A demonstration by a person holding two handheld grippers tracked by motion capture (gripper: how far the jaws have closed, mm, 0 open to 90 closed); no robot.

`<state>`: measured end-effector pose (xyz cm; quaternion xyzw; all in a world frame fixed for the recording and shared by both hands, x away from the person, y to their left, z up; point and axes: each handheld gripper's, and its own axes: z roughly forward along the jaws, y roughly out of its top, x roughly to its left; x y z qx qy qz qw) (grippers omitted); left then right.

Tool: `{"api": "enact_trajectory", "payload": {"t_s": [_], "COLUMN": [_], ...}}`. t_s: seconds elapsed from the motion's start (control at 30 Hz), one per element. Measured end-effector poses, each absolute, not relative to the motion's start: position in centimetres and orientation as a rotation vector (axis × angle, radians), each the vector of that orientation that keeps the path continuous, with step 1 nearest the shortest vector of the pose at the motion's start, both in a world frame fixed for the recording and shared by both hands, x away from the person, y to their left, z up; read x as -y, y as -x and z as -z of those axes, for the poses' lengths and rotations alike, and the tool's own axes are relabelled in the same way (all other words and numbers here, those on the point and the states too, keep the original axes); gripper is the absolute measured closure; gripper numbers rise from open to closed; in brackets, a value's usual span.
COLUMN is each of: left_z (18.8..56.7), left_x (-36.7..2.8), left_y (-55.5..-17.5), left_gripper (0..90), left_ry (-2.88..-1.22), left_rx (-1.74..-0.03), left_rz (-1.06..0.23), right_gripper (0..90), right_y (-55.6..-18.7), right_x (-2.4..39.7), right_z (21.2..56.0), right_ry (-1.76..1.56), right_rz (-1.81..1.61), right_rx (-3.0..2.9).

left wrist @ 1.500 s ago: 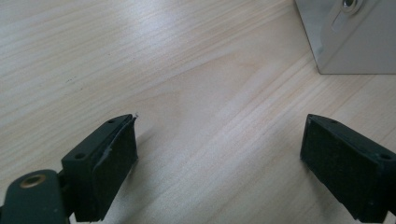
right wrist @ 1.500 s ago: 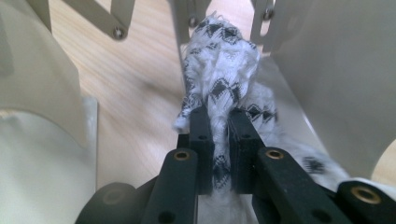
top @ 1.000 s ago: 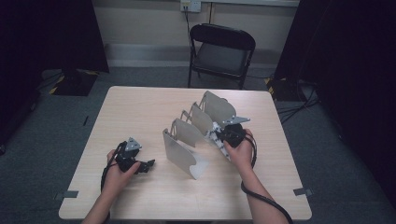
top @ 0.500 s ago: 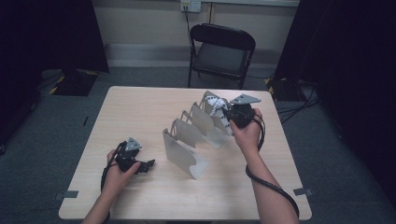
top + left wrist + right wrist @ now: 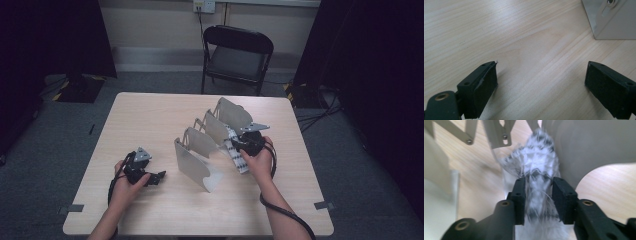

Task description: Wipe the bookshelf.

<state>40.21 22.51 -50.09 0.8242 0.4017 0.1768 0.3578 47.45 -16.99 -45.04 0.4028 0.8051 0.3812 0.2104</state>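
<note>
Black-and-white patterned cloth [image 5: 539,177], blurred, lies between the right claw's [image 5: 539,200] loosened jaws.

Black jaws, brass-coloured screws, black cables, seemingly bare forearms.

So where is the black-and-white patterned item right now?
In the high view the patterned item lies along the metal file rack's right side, between its dividers, with the right tool at it, jaws astride it.
</note>
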Motion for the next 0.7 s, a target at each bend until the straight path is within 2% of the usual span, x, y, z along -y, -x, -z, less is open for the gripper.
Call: {"api": "enact_trajectory", "payload": {"t_s": [0.2, 0.5, 0.7], "left_z": [50.1, 50.1, 50.1], "left_x": [-22.5, -22.5, -22.5], "left_y": [-40.2, -40.2, -40.2], "left_gripper": [10.7, 10.7, 10.7], "left_ry": [-2.120, -2.124, -2.125], "left_rx": [-1.040, -1.039, -1.038], "left_rz": [-0.464, -0.465, -0.465], "right_gripper": [54.3, 53.4, 51.5], "right_y": [-46.1, -45.5, -46.1], "right_x": [18.0, 18.7, 19.4], "right_z": [45.6, 48.9, 46.8], "right_ry": [-1.144, -1.190, -1.205], "right_rz": [-1.099, -1.034, -1.070], "right_rx": [-2.253, -2.272, -2.201]}}
